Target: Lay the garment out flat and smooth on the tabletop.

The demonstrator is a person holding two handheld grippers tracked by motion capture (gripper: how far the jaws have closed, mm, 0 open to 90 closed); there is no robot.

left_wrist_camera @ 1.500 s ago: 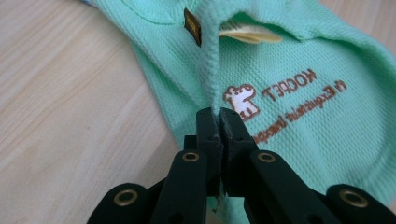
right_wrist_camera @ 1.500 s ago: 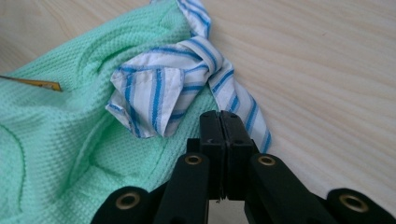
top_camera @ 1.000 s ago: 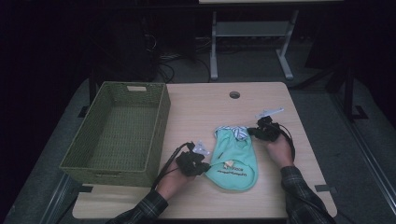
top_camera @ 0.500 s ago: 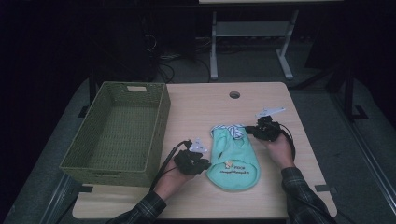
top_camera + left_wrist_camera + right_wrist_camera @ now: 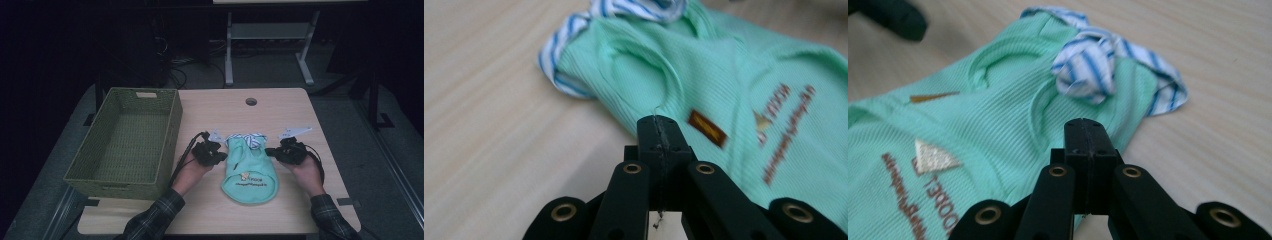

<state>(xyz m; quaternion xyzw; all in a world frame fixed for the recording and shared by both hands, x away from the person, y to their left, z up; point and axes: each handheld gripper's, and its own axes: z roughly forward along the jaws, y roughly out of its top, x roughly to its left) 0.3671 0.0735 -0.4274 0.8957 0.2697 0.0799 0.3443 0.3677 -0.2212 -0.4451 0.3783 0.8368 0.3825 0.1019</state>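
Observation:
A small mint-green garment [image 5: 250, 170] with a blue-and-white striped collar [image 5: 248, 140] lies flat on the wooden table [image 5: 285, 110], collar away from me. My left gripper [image 5: 223, 156] is shut, its tip at the garment's left edge [image 5: 724, 75]; the jaws [image 5: 659, 125] press together with a loose thread between them. My right gripper [image 5: 269, 151] is shut too, and its tip [image 5: 1085, 127] rests over the garment's right edge [image 5: 973, 125], just below the bunched striped collar [image 5: 1088, 70]. I see no fabric between either pair of jaws.
A green woven basket [image 5: 172, 120] stands open on the table's left side, close to my left hand. A round cable hole [image 5: 251, 101] sits at the table's far middle. The dark tip of the left gripper [image 5: 893, 17] appears in the right gripper view.
The garment has turned from a slant to lie straight. My left gripper moved away from me, up to the garment's left edge; my right gripper came a little nearer along the right edge.

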